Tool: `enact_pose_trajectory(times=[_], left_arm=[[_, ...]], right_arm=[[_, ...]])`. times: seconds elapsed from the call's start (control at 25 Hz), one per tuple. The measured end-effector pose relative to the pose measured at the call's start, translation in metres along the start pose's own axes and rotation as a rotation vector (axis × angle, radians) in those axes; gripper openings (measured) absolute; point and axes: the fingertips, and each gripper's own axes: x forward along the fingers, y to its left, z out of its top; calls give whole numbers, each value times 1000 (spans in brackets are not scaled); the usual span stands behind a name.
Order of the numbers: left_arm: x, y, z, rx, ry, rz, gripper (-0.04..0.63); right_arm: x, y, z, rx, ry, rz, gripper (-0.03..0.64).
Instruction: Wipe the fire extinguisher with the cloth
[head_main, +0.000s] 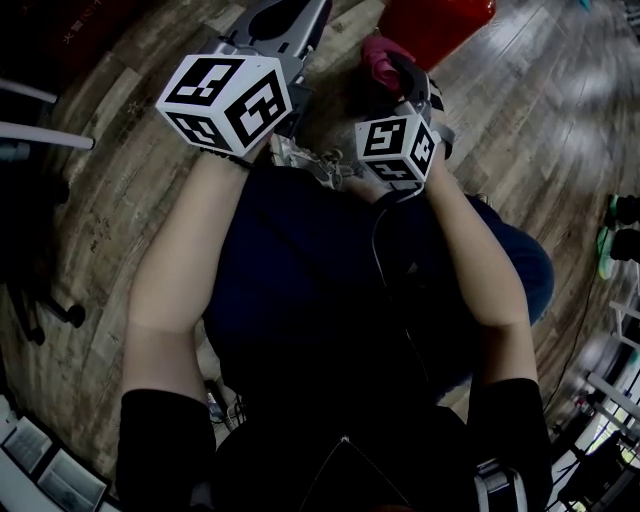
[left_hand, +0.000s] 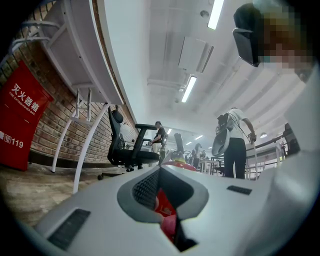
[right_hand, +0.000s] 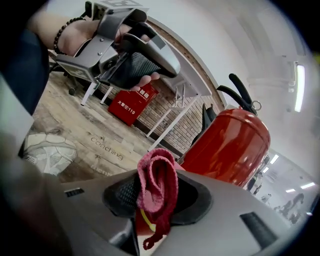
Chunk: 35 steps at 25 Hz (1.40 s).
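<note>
We show right hand-held gripper (right_hand: 156, 197) clenched on cloth (right_hand: 159, 175) | extinguisher (right_hand: 230, 145) just beyond | left hand-held gripper (left_hand: 165, 200) closed, jaws together.

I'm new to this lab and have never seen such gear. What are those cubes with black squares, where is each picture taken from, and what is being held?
No robot here: a person holds a hand-held gripper in each hand; the patterned cubes are part of them. The head view looks down from the person's head; each gripper view looks along one tool's jaws. The right hand-held gripper is shut on a pink cloth. The left hand-held gripper is shut, with nothing in it. A red fire extinguisher is on the wooden floor just ahead.
</note>
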Motion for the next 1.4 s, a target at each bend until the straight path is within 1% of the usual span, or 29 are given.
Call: enact_pose_trajectory(times=[0.48,0.72,0.92,1.16,1.4], left_arm=[[3,1,-6,0,21,5,15],[4,1,-10,2,33,8,14],[6,2,-13,6,45,9,15],[6,3,-16,8,57,12,14],[6,3,-18,12,65,17,14]], right_arm=[[15,32,-32,63,44,91,138],[23,51,-49,45,49,146,138],[29,60,-58,55,56,175,138],[32,69,-64,29,33,197,138],[37,86,-83,21,63,250,138]])
